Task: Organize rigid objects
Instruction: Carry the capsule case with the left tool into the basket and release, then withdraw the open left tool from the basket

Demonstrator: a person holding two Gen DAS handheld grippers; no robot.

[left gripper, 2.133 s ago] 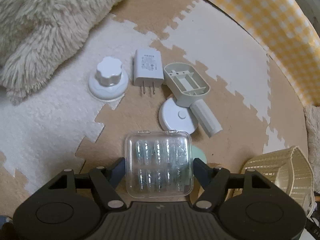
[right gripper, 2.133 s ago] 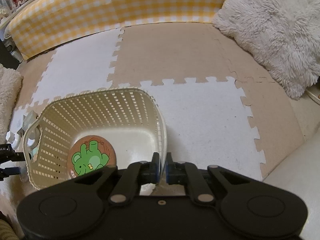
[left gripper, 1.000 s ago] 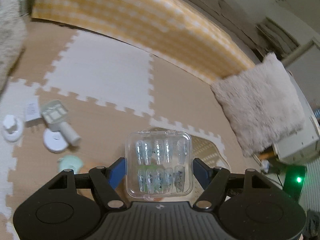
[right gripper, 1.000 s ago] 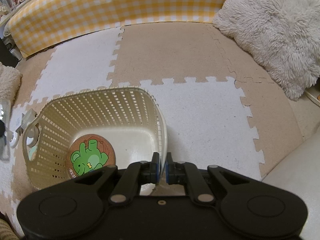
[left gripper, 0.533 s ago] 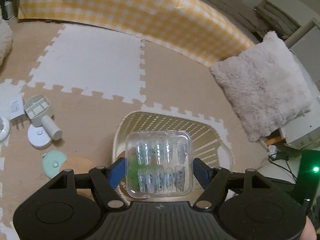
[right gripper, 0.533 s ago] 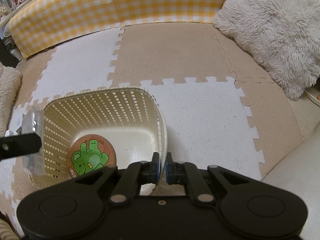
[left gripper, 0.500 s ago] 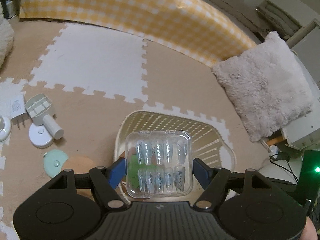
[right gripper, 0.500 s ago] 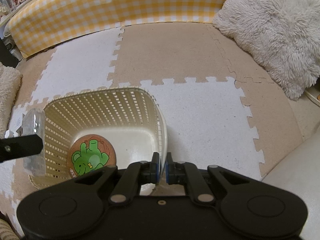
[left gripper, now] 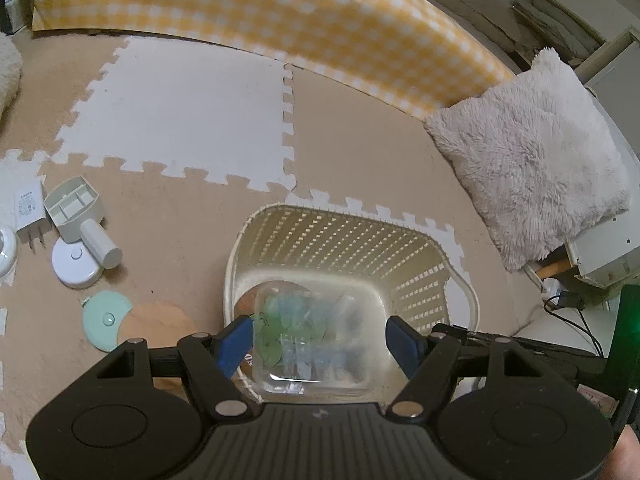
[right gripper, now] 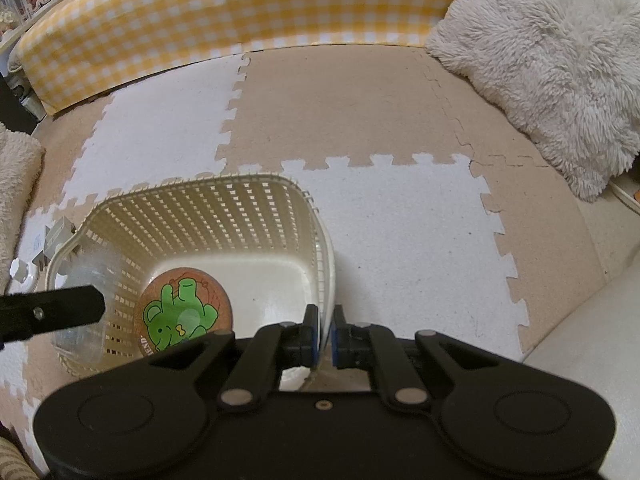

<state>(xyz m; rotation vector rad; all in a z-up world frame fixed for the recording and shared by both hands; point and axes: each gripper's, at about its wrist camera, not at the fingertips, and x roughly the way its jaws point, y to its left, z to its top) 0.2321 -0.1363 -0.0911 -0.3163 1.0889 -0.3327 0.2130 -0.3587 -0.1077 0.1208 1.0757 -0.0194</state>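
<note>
Your right gripper (right gripper: 326, 332) has its fingers pinched narrow on the near rim of the basket (right gripper: 220, 208), with the wall passing between the pads.

Your left gripper (left gripper: 320, 338) hangs over the basket's near left side with its fingers wide. The clear case (left gripper: 320, 360) lies between them, blurred while the fingers themselves look sharp. A sliver of gap shows at each blue pad, so they do not seem to press on it. From the right wrist view, the case is a smear at the basket's left rim, just beside one left finger (right gripper: 52, 312).

On the basket's floor lies a round coaster (right gripper: 186, 312) with a green cartoon figure, towards its left side.

To the left of the basket, on the foam mat (left gripper: 180, 112), a mint disc (left gripper: 106, 320) touches a tan disc (left gripper: 160, 320). Beyond those sit a white puck (left gripper: 76, 264) and a handled holder (left gripper: 76, 212) whose handle rests on the puck. A charger (left gripper: 28, 208) lies just left of the holder.

To the right of the basket and further off lies a fluffy pillow (left gripper: 532, 152). A yellow check bumper (left gripper: 280, 12) runs along the mat's far edge.
</note>
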